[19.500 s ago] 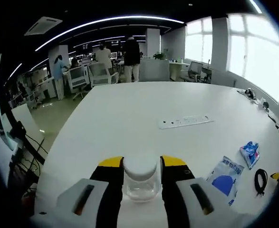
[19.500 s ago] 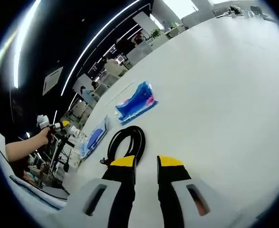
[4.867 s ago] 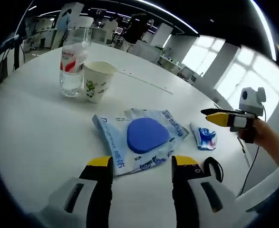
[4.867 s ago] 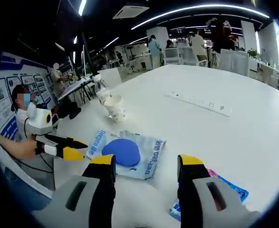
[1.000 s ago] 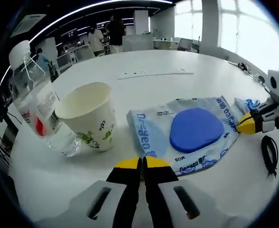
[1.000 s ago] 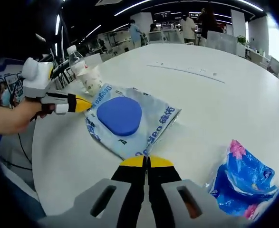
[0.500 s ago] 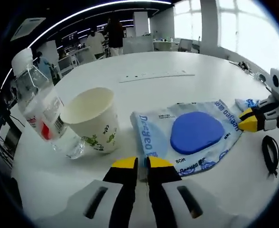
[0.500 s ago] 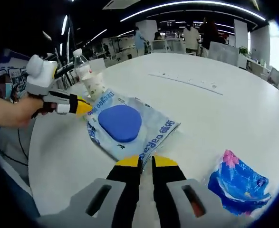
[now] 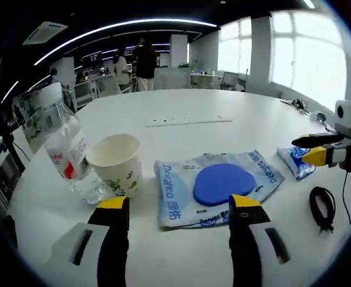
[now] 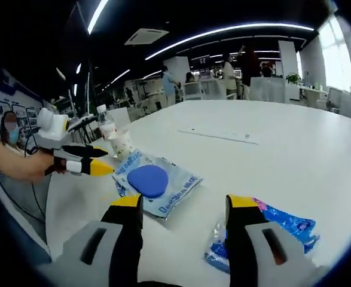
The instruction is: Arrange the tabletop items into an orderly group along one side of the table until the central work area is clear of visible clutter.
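Blue pad packet (image 9: 220, 188) lies at my left gripper's (image 9: 180, 206) twelve o'clock, both fingers spread empty; my careless sweep could topple the paper cup (image 9: 115, 162) beside it.

The table (image 9: 181, 107) is white. The packet (image 9: 217, 186) is pale blue with a solid blue disc. The cup (image 9: 116, 162) is cream with green print.

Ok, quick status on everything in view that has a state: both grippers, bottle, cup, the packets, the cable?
left gripper: open, holding nothing
right gripper: open, holding nothing
water bottle: upright, capped
paper cup: upright, beside the bottle
pale packet with blue disc: lying flat
blue wrapper: lying crumpled
black cable: coiled
power strip: lying flat
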`<state>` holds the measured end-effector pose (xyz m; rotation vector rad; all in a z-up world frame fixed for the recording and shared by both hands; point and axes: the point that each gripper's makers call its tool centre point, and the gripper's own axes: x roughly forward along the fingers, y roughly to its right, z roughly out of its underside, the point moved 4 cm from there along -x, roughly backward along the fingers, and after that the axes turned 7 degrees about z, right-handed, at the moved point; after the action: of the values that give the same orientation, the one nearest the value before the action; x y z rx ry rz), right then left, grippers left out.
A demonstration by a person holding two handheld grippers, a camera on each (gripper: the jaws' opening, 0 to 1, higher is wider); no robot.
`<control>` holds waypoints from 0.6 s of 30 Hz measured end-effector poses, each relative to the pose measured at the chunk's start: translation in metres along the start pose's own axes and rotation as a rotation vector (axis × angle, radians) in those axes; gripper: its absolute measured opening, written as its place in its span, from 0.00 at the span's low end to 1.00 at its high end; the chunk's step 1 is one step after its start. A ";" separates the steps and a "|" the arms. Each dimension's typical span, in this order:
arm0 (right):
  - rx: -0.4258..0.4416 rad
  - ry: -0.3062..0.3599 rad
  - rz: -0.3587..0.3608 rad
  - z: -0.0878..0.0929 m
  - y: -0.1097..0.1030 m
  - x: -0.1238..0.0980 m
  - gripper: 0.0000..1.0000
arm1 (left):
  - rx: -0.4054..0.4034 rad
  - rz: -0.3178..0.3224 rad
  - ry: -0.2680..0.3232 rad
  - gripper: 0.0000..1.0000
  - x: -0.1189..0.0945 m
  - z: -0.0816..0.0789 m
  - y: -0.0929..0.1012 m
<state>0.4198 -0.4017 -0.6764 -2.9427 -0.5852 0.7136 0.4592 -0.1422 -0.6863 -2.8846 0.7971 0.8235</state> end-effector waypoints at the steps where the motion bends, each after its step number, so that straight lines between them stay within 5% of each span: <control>1: 0.009 0.004 0.010 0.000 0.003 -0.002 0.69 | -0.008 0.009 0.016 0.81 0.001 -0.002 0.001; 3: 0.012 -0.007 0.024 0.002 0.008 -0.007 0.76 | -0.013 0.015 0.029 0.93 0.001 -0.004 0.003; 6: 0.016 -0.037 0.042 0.006 0.015 -0.016 0.74 | -0.018 0.023 0.022 1.00 0.001 -0.005 0.007; 18: 0.013 -0.015 0.090 0.003 0.029 -0.029 0.70 | -0.020 0.049 0.011 0.92 0.001 -0.007 0.016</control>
<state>0.4050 -0.4399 -0.6711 -2.9705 -0.4504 0.7459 0.4552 -0.1577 -0.6794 -2.8999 0.8686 0.8259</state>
